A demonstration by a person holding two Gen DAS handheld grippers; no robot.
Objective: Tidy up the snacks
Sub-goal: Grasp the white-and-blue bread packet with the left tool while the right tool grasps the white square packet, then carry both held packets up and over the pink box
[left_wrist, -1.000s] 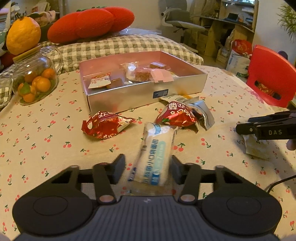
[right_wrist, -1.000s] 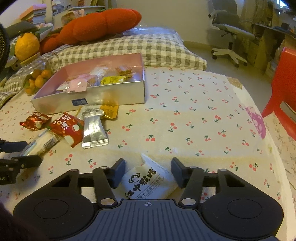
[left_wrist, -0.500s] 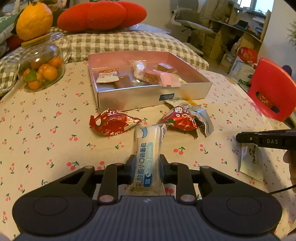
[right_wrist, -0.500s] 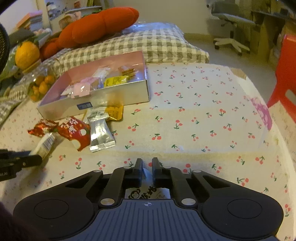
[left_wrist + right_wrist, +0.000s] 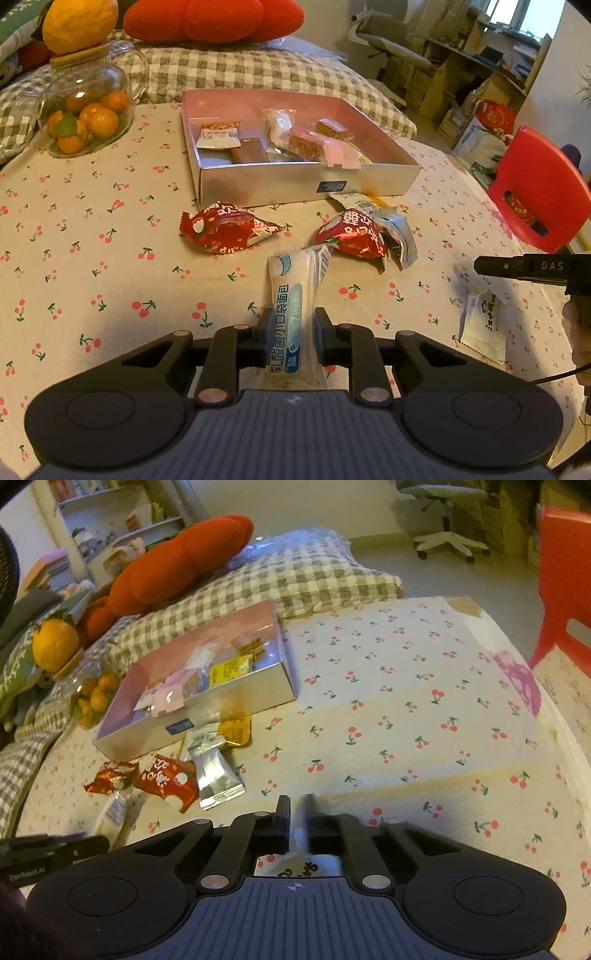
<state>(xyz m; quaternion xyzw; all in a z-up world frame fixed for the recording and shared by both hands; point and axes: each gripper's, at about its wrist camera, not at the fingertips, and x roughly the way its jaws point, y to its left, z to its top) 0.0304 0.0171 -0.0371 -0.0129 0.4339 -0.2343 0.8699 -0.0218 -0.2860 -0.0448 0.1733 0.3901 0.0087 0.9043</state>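
Left wrist view: left tongs [image 5: 291, 328] clamped on the white-and-blue bread packet [image 5: 291, 295], packet pointing forward over the cherry-print table [image 5: 92, 258]. Just ahead, a red snack pouch [image 5: 227, 228] to the left and a second red pouch [image 5: 352, 234] to the right, that one overlapping a silver sachet [image 5: 400, 236]. Beyond them, the silver box [image 5: 306, 181] with pink lining, several wrapped snacks inside. Off to the right, right tongs [image 5: 480, 266] seen side-on, pinching the top edge of a white monkey-print packet [image 5: 484, 328]. Far left, glass jar of small oranges [image 5: 86, 114].

Right wrist view: right tongs [image 5: 297, 812] nearly together, gripping the white monkey-print packet [image 5: 299, 867] by a thin edge, slightly blurred. Further out on the left, silver sachet [image 5: 216, 773], red pouch [image 5: 170, 781], second red pouch [image 5: 110, 781], yellow wrapper [image 5: 234, 731] against the box [image 5: 221, 709]. Left tongs [image 5: 103, 843] at the lower left edge with the bread packet [image 5: 110, 812]. Checked pillow [image 5: 295, 579] behind the table [image 5: 424, 701].
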